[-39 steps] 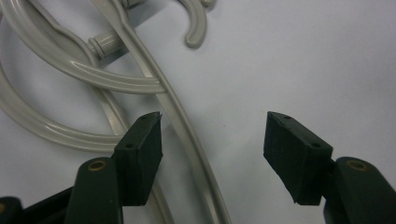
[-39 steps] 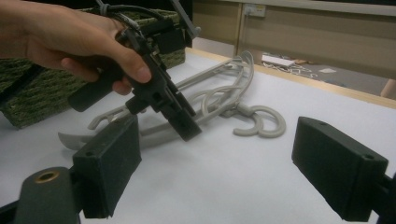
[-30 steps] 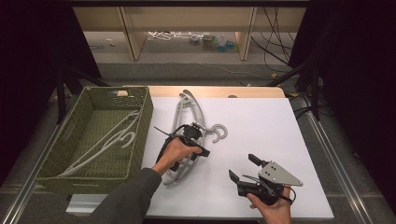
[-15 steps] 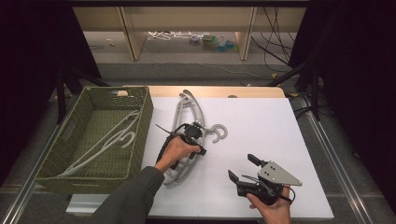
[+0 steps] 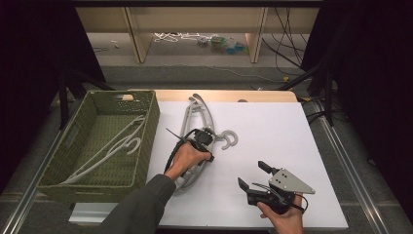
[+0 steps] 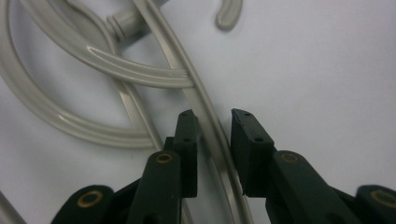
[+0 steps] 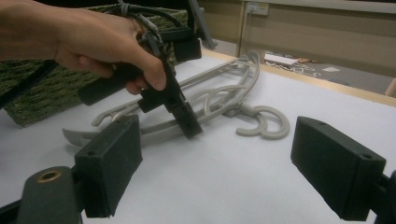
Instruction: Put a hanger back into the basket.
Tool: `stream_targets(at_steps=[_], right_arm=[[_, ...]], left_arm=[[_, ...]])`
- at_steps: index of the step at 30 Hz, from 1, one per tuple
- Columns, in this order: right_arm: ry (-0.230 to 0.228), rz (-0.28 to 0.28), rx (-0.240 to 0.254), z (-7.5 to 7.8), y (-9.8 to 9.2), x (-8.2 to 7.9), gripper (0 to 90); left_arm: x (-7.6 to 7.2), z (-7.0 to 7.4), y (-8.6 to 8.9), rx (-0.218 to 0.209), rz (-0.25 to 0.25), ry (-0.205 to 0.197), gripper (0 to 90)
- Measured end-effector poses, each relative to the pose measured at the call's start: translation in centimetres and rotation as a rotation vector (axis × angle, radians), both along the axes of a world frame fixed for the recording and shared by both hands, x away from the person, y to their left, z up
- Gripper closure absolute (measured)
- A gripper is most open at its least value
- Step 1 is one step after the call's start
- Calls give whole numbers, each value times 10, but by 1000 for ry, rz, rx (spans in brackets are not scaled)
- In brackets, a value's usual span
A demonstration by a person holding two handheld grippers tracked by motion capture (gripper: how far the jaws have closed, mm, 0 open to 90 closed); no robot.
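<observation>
High view: white surface (image 5: 272, 131) with a pile of grey plastic hangers (image 5: 195, 114) at its left-centre, long axis running from the near edge toward the far edge, one hook (image 5: 229, 140) curling out to the right. A green woven basket (image 5: 151, 122) sits just beside the pile on the left, holding two more white hangers (image 5: 114, 146) laid diagonally. Left hand-held gripper (image 5: 207, 138) is down on the pile near the hook, gripped by the left hand (image 5: 187, 157). Right hand-held gripper (image 5: 253, 176) is held low near the surface's near edge, well apart from the hangers, jaws spread wide, nothing between them. Left gripper view: left hand-held gripper (image 6: 213, 125) straddles one hanger arm (image 6: 205, 116); the arm runs up between the jaws, which stand a little apart, left jaw touching or nearly touching the arm, right jaw with a sliver of gap, not clamped. The hook's tip (image 6: 229, 11) shows at the top. Right gripper view: right hand-held gripper (image 7: 215, 154) wide open over bare surface; beyond it the left hand (image 7: 88, 35) presses its gripper (image 7: 187, 119) tip-down onto the hanger pile (image 7: 219, 100), hook (image 7: 266, 122) pointing toward the camera's right, basket (image 7: 42, 93) behind.
</observation>
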State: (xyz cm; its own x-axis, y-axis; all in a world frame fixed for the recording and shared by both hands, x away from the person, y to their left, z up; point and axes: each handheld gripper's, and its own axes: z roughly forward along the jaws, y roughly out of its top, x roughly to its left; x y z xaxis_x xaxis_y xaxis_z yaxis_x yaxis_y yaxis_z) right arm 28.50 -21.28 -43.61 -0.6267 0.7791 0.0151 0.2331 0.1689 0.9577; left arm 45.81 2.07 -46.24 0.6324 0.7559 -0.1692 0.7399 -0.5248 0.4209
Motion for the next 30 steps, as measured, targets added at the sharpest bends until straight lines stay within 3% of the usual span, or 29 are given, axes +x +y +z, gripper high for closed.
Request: stream_targets(at_steps=[1,2,3,6,9,18,23,25,26,27,30], right_arm=[[8,-4,-20,1,-1,-1,172],[7,-3,-19,1,-1,-1,172],[-1,2,1,0,0,0,172],[1,3,-1,0,0,0,173],[7,2,-21,1,-1,-1,174],[6,2,-13,0,0,0,174],[-1,10,-5,-1,2,0,175],[6,2,-23,0,1,-1,175],[6,2,-22,0,1,0,175],[11,7,-10,-1,1,0,175],[8,1,-24,-1,1,0,175]], left_arm=[[1,2,3,-5,-9,-13,740],[0,5,4,-22,5,-2,745],[0,8,6,-26,5,-9,749],[-2,15,12,-32,18,-17,760],[-7,22,17,-18,-4,-33,765],[-16,36,41,-36,16,-33,802],[-17,43,51,-38,44,-71,817],[-18,46,53,-40,44,-77,818],[-18,48,55,-27,20,-66,818],[-19,48,54,-39,36,-81,819],[-18,52,56,-51,19,-74,818]])
